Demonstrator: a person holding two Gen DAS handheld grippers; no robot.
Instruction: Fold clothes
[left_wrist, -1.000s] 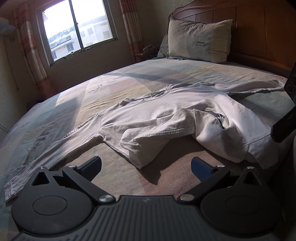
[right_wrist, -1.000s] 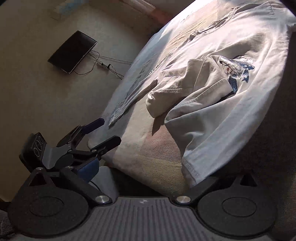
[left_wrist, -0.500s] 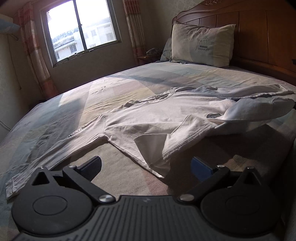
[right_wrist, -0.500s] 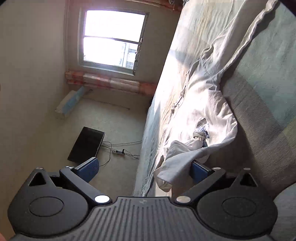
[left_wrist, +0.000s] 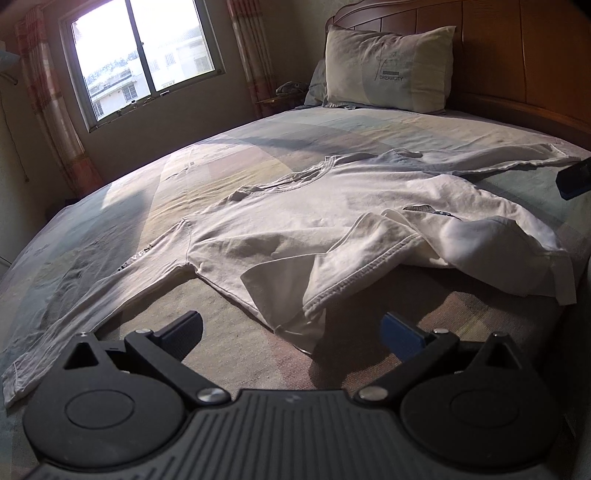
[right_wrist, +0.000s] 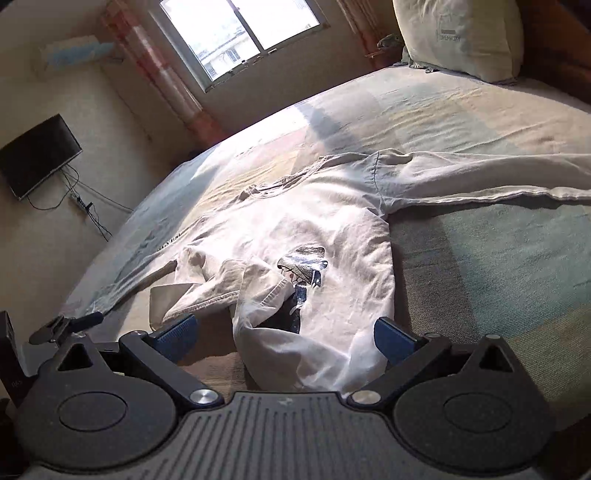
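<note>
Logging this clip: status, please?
Left gripper open, empty. Right gripper open, empty, over the rumpled hem. White long-sleeved shirt spread on bed, unfolded. Nothing in the way.

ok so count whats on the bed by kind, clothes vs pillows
Shirts: 1, a white long-sleeved shirt lying spread on the bed, hem rumpled.
Pillows: 2, a pale pillow against the headboard and a second pillow mostly hidden behind it.
Total: 3
</note>
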